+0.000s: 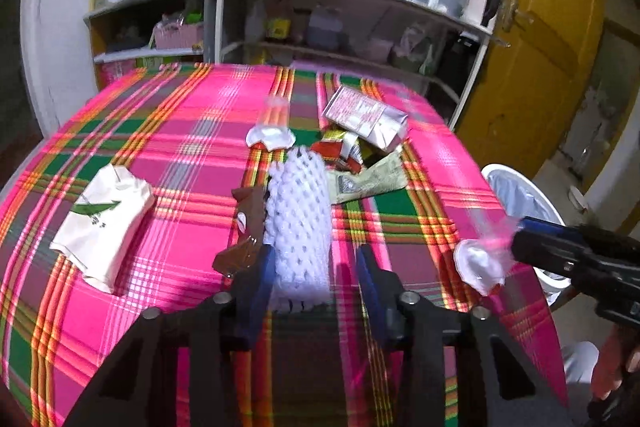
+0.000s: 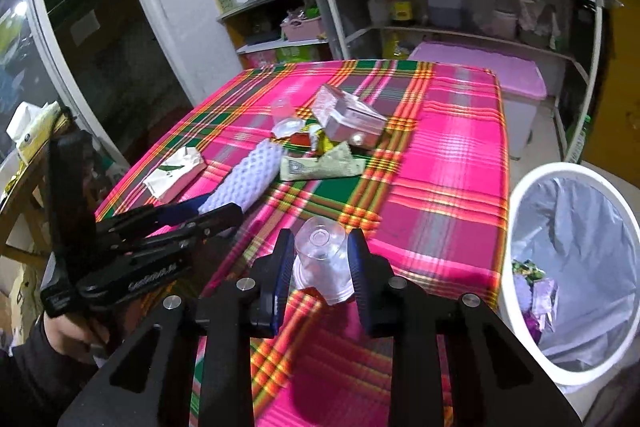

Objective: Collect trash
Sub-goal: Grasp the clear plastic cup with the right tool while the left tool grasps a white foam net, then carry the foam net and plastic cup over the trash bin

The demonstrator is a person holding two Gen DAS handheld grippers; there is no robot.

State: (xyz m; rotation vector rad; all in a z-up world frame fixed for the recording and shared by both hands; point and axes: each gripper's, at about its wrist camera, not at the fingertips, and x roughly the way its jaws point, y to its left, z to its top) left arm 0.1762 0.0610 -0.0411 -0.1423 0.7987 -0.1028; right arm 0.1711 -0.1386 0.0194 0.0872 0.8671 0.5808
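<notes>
Clamped between the right gripper's (image 2: 320,259) fingers is a clear plastic cup (image 2: 320,255), lifted over the bench's (image 2: 448,163) right edge. At three o'clock from it, just off that edge, stands the white bin (image 2: 520,227), lined and already holding scraps. Left gripper (image 1: 316,259) fingers stand apart astride the near end of a white foam net sleeve (image 1: 298,211); whether they press it I cannot tell. Beyond it at twelve o'clock lie a second cup (image 1: 272,135), wrappers and a silver carton (image 1: 368,119). A white paper bag (image 1: 100,223) sits at nine o'clock, with bare cloth around it.
</notes>
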